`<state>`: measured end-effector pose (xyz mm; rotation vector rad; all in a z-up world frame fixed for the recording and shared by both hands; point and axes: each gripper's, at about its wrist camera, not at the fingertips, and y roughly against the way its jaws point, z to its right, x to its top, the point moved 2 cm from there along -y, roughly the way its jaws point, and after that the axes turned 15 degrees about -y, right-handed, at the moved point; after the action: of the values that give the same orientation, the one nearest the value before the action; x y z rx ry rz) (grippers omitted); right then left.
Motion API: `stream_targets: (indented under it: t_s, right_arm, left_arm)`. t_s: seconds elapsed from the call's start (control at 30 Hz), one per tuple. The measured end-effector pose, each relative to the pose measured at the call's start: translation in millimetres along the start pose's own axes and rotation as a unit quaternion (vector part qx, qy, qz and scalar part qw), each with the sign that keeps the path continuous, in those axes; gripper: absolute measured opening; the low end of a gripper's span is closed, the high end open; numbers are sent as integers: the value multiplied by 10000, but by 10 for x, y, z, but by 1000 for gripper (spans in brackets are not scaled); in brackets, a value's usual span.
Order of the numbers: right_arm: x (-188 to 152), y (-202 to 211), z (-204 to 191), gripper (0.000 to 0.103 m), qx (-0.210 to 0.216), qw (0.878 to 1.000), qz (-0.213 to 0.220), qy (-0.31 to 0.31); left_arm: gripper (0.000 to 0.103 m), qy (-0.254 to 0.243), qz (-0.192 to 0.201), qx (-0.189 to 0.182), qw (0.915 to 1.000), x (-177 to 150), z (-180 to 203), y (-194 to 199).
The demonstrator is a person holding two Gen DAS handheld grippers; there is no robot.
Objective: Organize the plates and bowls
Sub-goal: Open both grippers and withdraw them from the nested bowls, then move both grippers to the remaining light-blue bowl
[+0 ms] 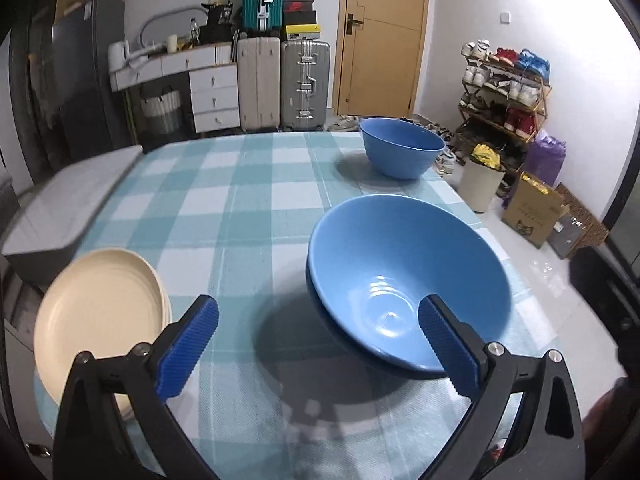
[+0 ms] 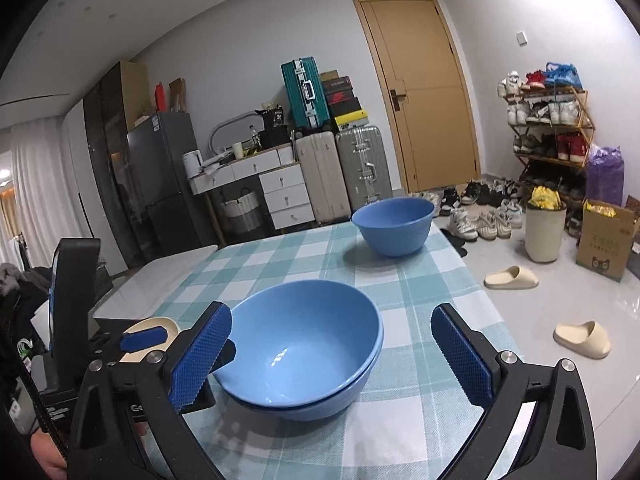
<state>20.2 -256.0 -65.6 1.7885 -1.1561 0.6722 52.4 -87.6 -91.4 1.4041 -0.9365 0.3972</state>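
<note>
A stack of two wide blue bowls (image 1: 404,280) sits on the checked tablecloth near the table's right edge; it also shows in the right wrist view (image 2: 304,344). A deeper blue bowl (image 1: 402,147) stands alone at the far right corner, also in the right wrist view (image 2: 394,226). Stacked cream plates (image 1: 98,316) lie at the near left. My left gripper (image 1: 318,344) is open and empty, just short of the stack, its right finger (image 1: 448,344) in front of the bowl's rim. My right gripper (image 2: 332,356) is open and empty around the stack's near side. The left gripper (image 2: 144,340) shows at the left there, in front of the cream plates (image 2: 160,326).
A grey lidded bin (image 1: 68,204) stands against the table's left edge. The checked tablecloth (image 1: 240,200) covers the table. Beyond it are suitcases (image 1: 280,80), a drawer desk, a door and a shoe rack (image 1: 504,88). A waste bin (image 1: 480,184) and slippers (image 2: 512,278) sit on the floor to the right.
</note>
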Motion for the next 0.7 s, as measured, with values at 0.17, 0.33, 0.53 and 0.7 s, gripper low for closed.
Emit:
stream_targets:
  t_s: [0.17,0.33,0.53,0.7]
  right_arm:
    - [3,48,-67,102,-101,9998,-172,6]
    - [-17,350,-220,102,-73,9999,59,97]
    - [-40,572,-461,102,-296,9979,269,515]
    - [31,733,-566,102,-187,9978,378,508]
  left_arm:
    - [101,172,16,-202,9996,-28,29,277]
    - [101,88,301,-49,9995,-58,15,633]
    - [101,221,339,-56,9992,-70,-114,831]
    - [101,254,552,-6,9982,-96,-150,991]
